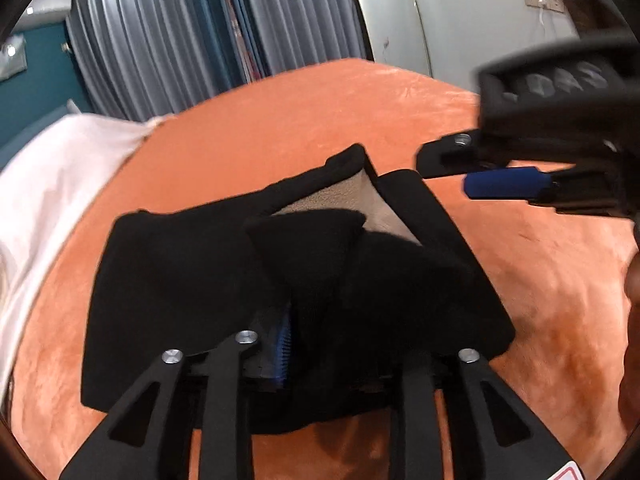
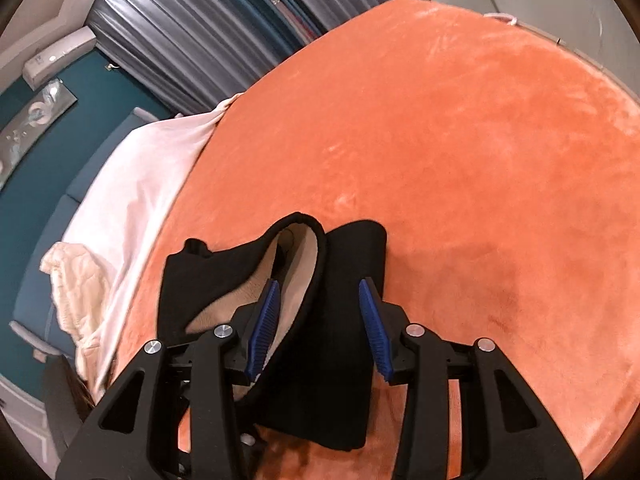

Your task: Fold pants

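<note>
Our left gripper (image 1: 320, 344) pinches the pants (image 1: 180, 280) at lower centre; the right gripper (image 2: 324, 328) gapes, released. Soft, limp fleece: we'd grip the hem.

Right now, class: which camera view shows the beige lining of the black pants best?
The right wrist view: the beige lining curves open inside the black pants, just ahead of the open right gripper. The left wrist view shows only a small beige wedge amid dark folds.
</note>
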A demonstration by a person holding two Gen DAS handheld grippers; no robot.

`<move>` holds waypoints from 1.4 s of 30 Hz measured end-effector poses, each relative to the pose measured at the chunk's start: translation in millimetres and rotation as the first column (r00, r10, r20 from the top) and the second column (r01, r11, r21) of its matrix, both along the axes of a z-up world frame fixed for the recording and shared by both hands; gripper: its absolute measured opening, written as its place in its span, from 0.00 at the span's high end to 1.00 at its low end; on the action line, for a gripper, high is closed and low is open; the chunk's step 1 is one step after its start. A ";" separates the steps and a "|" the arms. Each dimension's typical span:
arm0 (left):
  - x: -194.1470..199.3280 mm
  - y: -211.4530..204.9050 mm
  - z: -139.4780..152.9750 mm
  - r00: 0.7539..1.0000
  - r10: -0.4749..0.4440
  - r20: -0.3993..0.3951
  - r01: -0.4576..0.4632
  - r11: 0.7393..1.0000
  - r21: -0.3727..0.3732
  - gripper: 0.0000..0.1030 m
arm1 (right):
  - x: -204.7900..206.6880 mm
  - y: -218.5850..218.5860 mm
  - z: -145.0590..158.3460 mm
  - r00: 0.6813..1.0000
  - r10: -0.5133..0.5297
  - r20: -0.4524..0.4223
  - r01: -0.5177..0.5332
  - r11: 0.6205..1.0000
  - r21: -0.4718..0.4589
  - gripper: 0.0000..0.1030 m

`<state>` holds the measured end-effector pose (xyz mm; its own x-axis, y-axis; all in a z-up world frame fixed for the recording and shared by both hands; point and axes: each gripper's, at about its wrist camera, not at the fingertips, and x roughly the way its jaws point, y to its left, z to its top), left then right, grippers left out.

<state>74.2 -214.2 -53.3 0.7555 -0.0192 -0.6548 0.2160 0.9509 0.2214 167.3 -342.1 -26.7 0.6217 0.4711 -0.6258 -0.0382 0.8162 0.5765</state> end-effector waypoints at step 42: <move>0.1 155.1 3.7 0.996 0.083 -0.046 -0.087 0.992 -0.096 0.06 | -49.9 57.4 -12.9 0.999 -0.002 0.051 0.019 0.943 -0.331 0.76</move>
